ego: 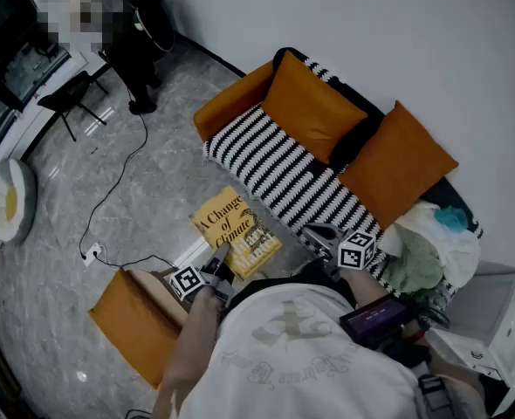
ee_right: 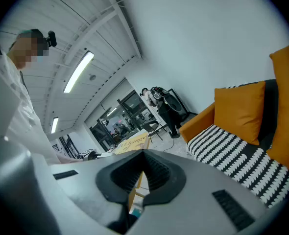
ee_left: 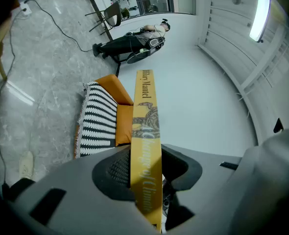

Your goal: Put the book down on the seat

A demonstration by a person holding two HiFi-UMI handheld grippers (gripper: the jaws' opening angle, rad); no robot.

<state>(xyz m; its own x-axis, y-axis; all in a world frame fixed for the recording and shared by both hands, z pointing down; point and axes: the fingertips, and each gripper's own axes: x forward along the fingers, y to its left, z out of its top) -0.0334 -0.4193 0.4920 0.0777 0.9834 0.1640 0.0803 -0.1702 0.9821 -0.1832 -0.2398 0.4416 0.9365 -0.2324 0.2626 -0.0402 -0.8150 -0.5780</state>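
Observation:
A yellow book (ego: 236,225) titled "A Change of Climate" hangs flat over the floor, just in front of the sofa's black-and-white striped seat (ego: 284,173). My left gripper (ego: 214,273) is shut on the book's near edge. In the left gripper view the book's spine (ee_left: 147,111) stands between the pads of the left gripper (ee_left: 145,153), pointing toward the striped seat (ee_left: 95,116). My right gripper (ego: 323,234) hovers at the seat's front edge, shut and holding nothing. The right gripper view shows the right gripper (ee_right: 143,153) with its jaws closed together, the book (ee_right: 132,143) beyond them and the seat (ee_right: 232,148) at right.
Two orange cushions (ego: 310,103) (ego: 397,164) lean on the sofa back. A pile of clothes (ego: 428,243) fills the sofa's right end. An orange piece of furniture (ego: 127,321) stands on the floor at my left. A cable (ego: 109,199) crosses the tiles toward a black chair (ego: 70,99).

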